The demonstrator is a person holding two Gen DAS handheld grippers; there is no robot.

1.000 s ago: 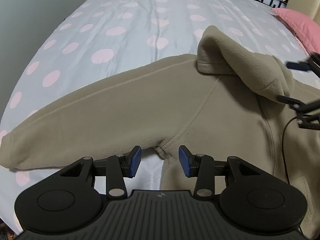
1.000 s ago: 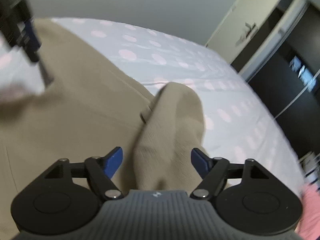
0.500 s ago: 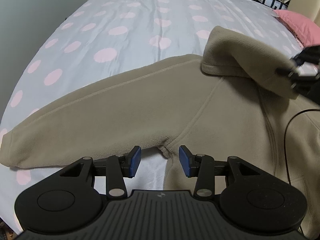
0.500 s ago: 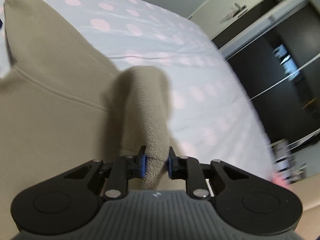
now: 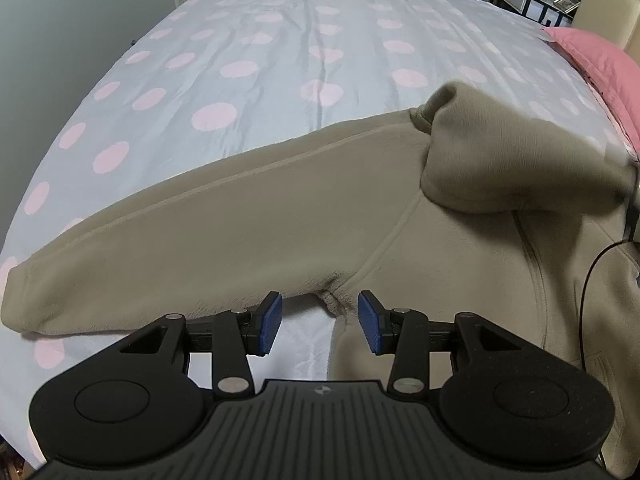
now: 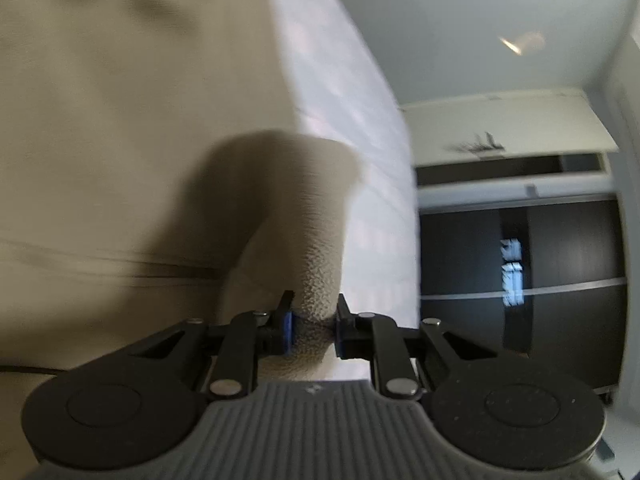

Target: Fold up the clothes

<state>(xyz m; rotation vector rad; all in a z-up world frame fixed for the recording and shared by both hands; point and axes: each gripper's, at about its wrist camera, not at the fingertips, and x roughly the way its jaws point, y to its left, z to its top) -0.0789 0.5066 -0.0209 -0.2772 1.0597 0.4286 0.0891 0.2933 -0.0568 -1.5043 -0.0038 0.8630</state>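
Obs: tan fleece jacket lies spread on the polka-dot bed cover, one sleeve stretched out flat toward the L edge, pink pillow far R.

L gripper: jaws apart, empty, hovering just in front of the armpit seam, w/ nothing between the pads.

R gripper: clamped on a bunched roll of the collar/hood fabric, lifted off the body panel. R view is blurred, so exact part = can't tell.

Handling (est.): fleece looks soft, thick, light, non-slip; no stiffness, so it'll sag and drag from any single pinch. Thick pile fills the jaws, so grip should hold.

Where to grab: you'd best take the L pinch at the armpit seam or sleeve cuff, through both layers; seams give firmer purchase than open panel. Keep clear of the black cable lying over the R side.
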